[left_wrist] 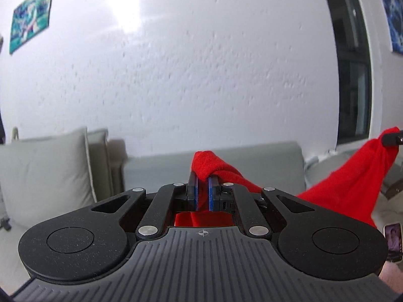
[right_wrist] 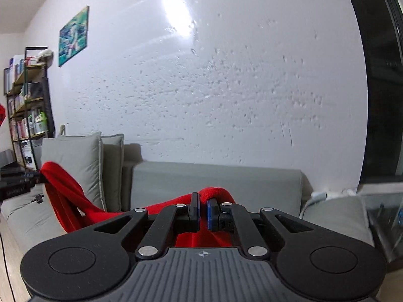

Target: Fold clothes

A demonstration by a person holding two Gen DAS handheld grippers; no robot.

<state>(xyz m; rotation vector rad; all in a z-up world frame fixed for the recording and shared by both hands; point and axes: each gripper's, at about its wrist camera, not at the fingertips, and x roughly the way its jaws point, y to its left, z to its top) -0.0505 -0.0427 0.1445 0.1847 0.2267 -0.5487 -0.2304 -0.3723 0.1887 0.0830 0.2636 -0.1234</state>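
Note:
A red fleece garment (left_wrist: 352,181) hangs in the air between my two grippers, above a grey sofa. In the left wrist view my left gripper (left_wrist: 203,176) is shut on a bunched corner of it, and the cloth runs off to the right up to the other gripper's tip (left_wrist: 393,138). In the right wrist view my right gripper (right_wrist: 203,197) is shut on another corner of the red garment (right_wrist: 75,201). From there the cloth sags leftward to the left gripper (right_wrist: 22,178) at the frame's left edge. More red cloth hangs below both sets of fingers.
A grey sofa (right_wrist: 214,178) with grey cushions (right_wrist: 73,161) stands against a white wall. A bookshelf (right_wrist: 27,105) stands at the left. A dark window (right_wrist: 380,88) is on the right, and a picture (left_wrist: 30,17) hangs on the wall.

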